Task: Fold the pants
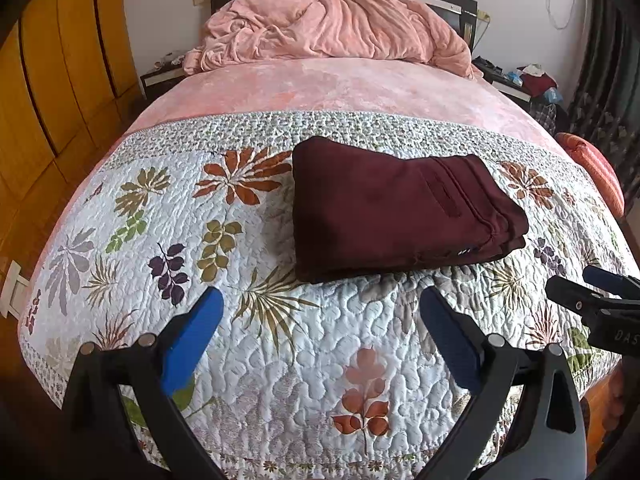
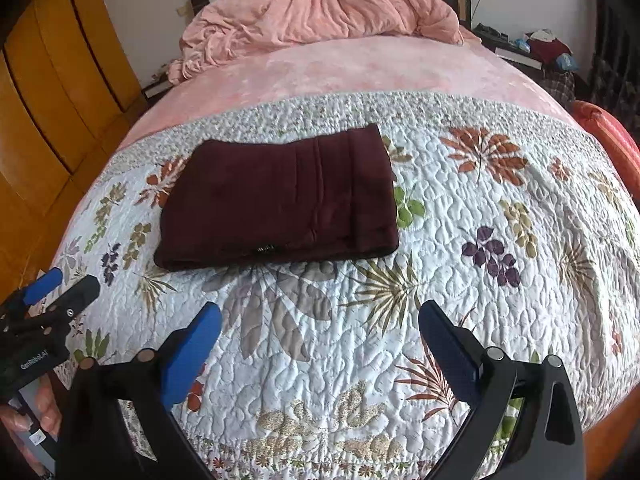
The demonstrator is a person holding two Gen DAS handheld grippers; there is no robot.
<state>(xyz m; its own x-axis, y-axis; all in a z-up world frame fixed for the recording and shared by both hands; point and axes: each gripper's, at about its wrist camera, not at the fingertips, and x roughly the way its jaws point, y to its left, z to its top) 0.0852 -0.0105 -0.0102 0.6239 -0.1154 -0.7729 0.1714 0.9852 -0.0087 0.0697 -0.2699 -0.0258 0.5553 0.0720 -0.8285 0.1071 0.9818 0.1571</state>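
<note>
Two grippers hang over the near end of the bed, and both have their blue fingers spread wide with nothing held between them. The left gripper (image 1: pixel 320 340) sits just near of the pants, and the right gripper (image 2: pixel 320 344) sits a bit to its right, well clear of the cloth. The pants (image 1: pixel 396 212) are dark red and lie on the flowery quilt (image 1: pixel 280 360), about in the middle of it, already folded into a short thick block with the layers showing at the near right corner. A pink blanket (image 1: pixel 332 24) is bunched up at the far end of the bed, by the headboard. From how the pants lie, the folding looks done or very close to done (the block is neat, with only a small lift at that near right corner). If one more touch is wanted, a good way would be to come in low and slow, press gently on the top of the stack to flatten it, and not pinch just one layer, since that could pull the fold open. Keeping both tools level and moving them away straight toward the near side should leave the stack tidy. A person's hand (image 2: pixel 24 412) shows at the near left, holding the left tool's handle.
</note>
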